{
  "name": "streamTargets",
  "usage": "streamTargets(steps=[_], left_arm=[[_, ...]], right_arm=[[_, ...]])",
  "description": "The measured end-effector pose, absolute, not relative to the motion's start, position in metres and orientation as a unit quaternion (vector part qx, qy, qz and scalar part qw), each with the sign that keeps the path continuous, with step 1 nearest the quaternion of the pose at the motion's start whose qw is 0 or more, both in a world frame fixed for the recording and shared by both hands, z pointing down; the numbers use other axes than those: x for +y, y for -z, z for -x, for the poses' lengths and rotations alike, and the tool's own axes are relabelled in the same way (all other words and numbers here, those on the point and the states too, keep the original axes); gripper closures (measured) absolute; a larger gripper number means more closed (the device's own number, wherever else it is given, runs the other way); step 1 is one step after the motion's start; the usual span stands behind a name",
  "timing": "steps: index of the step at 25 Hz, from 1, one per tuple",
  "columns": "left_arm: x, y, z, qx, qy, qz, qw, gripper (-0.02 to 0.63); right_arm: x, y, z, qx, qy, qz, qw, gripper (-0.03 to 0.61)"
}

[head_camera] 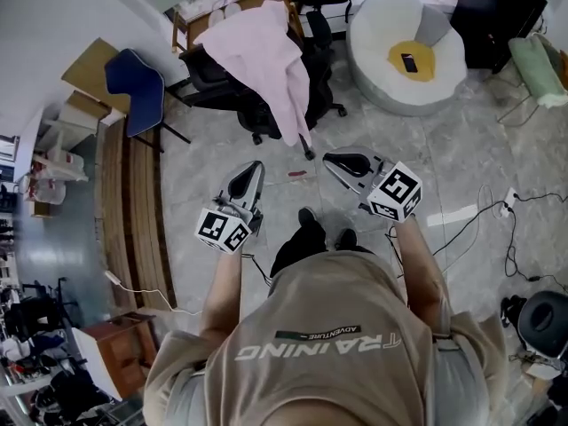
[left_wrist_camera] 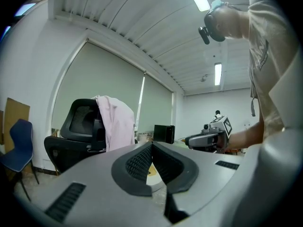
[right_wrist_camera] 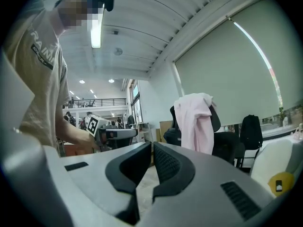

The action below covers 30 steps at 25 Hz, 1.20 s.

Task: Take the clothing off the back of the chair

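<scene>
Pink clothing (head_camera: 263,60), hanging lengthwise down chair (head_camera: 211,74)

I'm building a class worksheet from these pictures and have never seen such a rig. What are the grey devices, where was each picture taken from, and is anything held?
There is no robot: a person holds a hand tool in each hand, the left gripper and the right gripper; the marker cubes are part of them. The head view looks down from a camera on the person's head. The two gripper views come from cameras riding on each gripper, looking along its jaws. Both grippers are shut and hold nothing. On the floor ahead stands a black chair with a pink garment draped over its back, untouched. A blue chair and a white beanbag stand nearby.
</scene>
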<state>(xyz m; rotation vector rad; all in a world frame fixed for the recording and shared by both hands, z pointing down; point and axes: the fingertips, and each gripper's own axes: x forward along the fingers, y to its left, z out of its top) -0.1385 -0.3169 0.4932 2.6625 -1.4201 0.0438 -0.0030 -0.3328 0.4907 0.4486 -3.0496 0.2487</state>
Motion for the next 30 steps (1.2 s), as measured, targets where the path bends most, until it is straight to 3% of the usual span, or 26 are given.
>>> streamTargets(steps=[17,30], left_arm=[[-0.454,-0.463,0.229,-0.414,0.011,-0.91,0.021,0.601],[-0.512,-0.452,0.235,-0.411,0.004,-0.911,0.02,0.601]], right_arm=[[-0.463,-0.451,0.075,-0.977,-0.064,-0.202,0.003,0.54],[-0.502,-0.459,0.078,-0.978,-0.064,-0.196,0.022,0.541]])
